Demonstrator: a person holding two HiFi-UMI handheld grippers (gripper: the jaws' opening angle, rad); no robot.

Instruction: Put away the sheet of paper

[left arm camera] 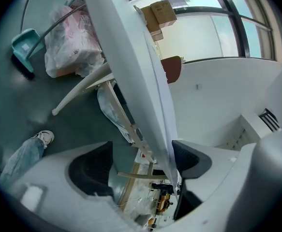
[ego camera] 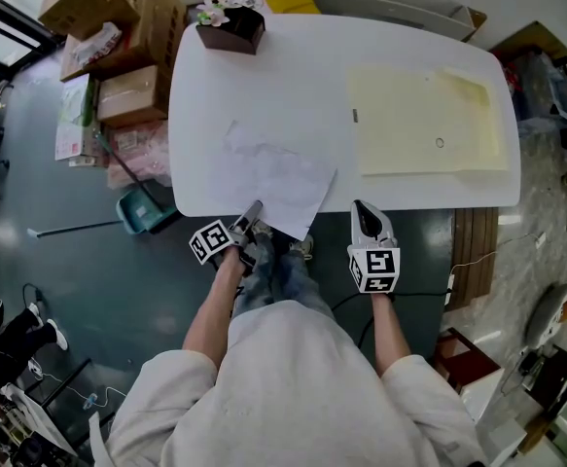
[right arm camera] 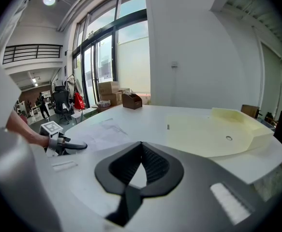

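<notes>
The sheet of paper (ego camera: 268, 176) lies on the white table (ego camera: 293, 76), and its near corner hangs over the front edge. My left gripper (ego camera: 251, 218) is at that corner. In the left gripper view my left gripper (left arm camera: 143, 151) stands open astride the table edge, with one jaw under the tabletop and the other above the paper (left arm camera: 163, 105). The paper's edge runs close along the upper pad (left arm camera: 189, 156). My right gripper (ego camera: 365, 218) hovers at the front edge to the right of the sheet. It is shut and holds nothing (right arm camera: 141, 149). A pale yellow folder (ego camera: 424, 120) lies open at the table's right.
A brown box with flowers (ego camera: 230, 25) stands at the table's far left corner. Cardboard boxes (ego camera: 118, 27) and bags pile up on the floor to the left, beside a teal dustpan (ego camera: 143, 208). A wooden panel (ego camera: 473, 246) sits below the table's right end.
</notes>
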